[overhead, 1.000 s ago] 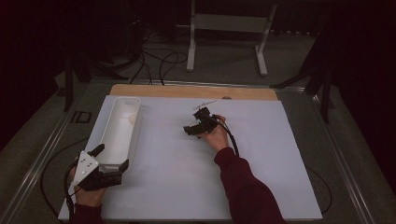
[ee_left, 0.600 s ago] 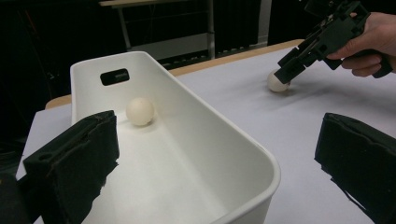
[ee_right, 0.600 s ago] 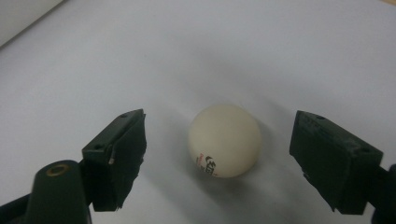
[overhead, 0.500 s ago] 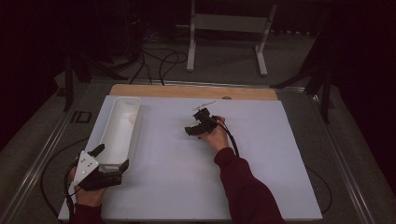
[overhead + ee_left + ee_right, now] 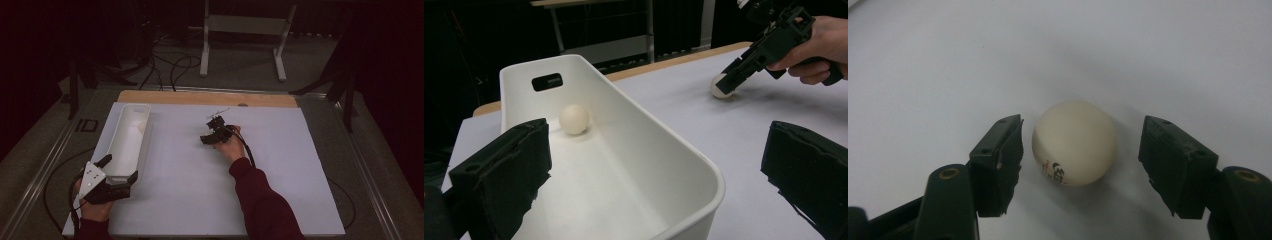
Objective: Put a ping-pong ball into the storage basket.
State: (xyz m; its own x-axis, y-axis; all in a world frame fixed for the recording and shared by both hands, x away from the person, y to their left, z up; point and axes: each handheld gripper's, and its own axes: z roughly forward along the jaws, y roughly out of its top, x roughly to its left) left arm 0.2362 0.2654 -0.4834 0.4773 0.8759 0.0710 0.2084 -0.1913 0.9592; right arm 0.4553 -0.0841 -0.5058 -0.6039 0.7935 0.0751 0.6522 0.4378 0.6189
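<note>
A cream ping-pong ball (image 5: 1074, 143) with a small printed mark lies on the white table sheet (image 5: 280, 165). My right gripper (image 5: 1082, 150) straddles it. Its jaws have just been closing, but a gap remains on both sides, narrower at the left pad (image 5: 1007, 150). In the left gripper view the right gripper (image 5: 730, 82) points down at this ball (image 5: 718, 88). My left gripper (image 5: 120, 169) stands wide open at the near end of a long white tray (image 5: 125, 145). A second ball (image 5: 574, 119) rests at the tray's far end.
The tray (image 5: 704, 167) runs lengthwise along the left side of the sheet. A wooden strip (image 5: 200, 97) borders the table's far edge. Cables (image 5: 170, 65) and a white stand (image 5: 245, 30) are on the floor beyond.
</note>
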